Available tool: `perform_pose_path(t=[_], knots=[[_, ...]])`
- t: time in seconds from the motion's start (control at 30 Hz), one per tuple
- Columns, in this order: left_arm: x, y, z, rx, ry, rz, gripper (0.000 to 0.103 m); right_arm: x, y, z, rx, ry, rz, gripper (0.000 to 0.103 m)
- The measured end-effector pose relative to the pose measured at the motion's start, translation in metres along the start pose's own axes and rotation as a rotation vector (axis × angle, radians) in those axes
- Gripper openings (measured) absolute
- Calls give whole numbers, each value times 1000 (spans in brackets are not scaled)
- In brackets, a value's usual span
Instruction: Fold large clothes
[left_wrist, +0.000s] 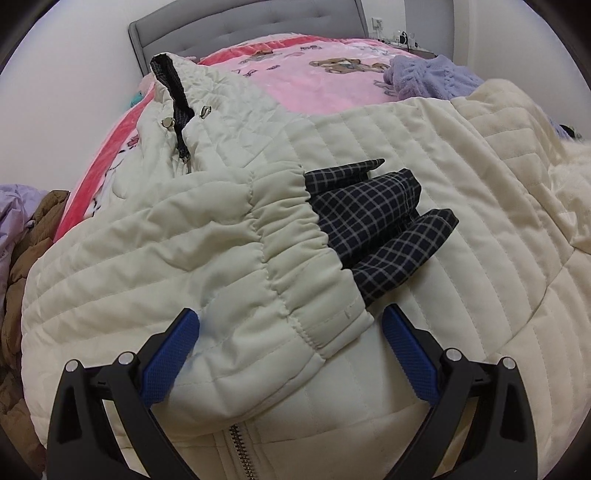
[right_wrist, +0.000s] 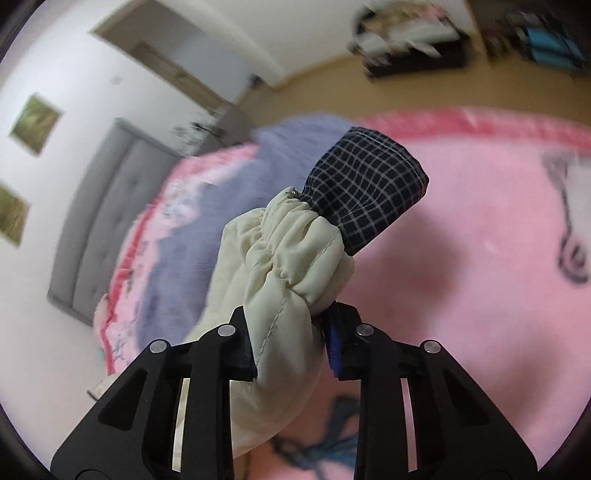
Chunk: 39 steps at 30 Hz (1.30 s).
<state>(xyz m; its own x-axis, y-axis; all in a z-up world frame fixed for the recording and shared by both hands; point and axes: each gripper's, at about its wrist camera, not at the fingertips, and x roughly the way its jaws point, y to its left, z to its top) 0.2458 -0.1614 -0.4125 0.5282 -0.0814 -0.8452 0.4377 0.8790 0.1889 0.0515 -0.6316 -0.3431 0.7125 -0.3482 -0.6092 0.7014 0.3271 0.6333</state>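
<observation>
At the lower centre of the frame the right gripper (right_wrist: 291, 347) has its fingers (right_wrist: 334, 347) closed tight on a cream quilted sleeve (right_wrist: 288, 273). The sleeve's gathered cuff rises toward the middle, with a dark checked lining (right_wrist: 365, 188) poking out above it. Behind lies a blurred pink blanket (right_wrist: 480, 229), with a lavender garment (right_wrist: 236, 206) at centre left and a grey headboard (right_wrist: 99, 229) at far left.

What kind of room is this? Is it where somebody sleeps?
Most likely a bedroom. A grey padded headboard stands against the wall, a pink blanket with cartoon animals covers the bed, and a cream quilted jacket lies spread on top.
</observation>
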Motion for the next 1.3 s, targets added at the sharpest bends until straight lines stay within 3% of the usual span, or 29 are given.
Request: perform_pose_path(t=[0.17, 0.27, 0.4, 0.5, 0.53, 0.7, 0.83, 0.97, 1.03, 1.1, 1.23, 1.3], knots=[[-13, 14, 3, -52, -2, -84, 98, -67, 102, 5, -199, -93, 212, 24], [-31, 32, -6, -103, -2, -115, 98, -99, 182, -17, -383, -124, 300, 24], [-61, 62, -29, -141, -18, -133, 98, -113, 282, -87, -620, -82, 411, 24], [-96, 95, -53, -167, -70, -134, 98, -105, 337, -168, -839, -18, 485, 24], [-113, 113, -65, -182, -94, -124, 98, -98, 351, -205, -899, 39, 524, 24], [-166, 188, -114, -296, -190, -69, 98, -79, 367, -332, -1123, 173, 525, 24], [-167, 229, -133, -324, -130, -35, 98, -83, 341, -430, -1447, 180, 491, 24], [-155, 248, -137, -314, -105, -51, 98, -79, 307, -491, -1706, 191, 442, 24], [-152, 252, -130, -310, -113, -100, 98, -80, 293, -511, -1849, 136, 447, 28], [-149, 256, -115, -312, -116, -202, 98, -80, 284, -522, -1936, 115, 454, 33], [-114, 272, -71, -432, -56, -590, 98, -87, 279, -522, -1980, 99, 492, 39], [-87, 274, -48, -495, 33, -739, 98, -92, 275, -522, -2036, 61, 508, 51]])
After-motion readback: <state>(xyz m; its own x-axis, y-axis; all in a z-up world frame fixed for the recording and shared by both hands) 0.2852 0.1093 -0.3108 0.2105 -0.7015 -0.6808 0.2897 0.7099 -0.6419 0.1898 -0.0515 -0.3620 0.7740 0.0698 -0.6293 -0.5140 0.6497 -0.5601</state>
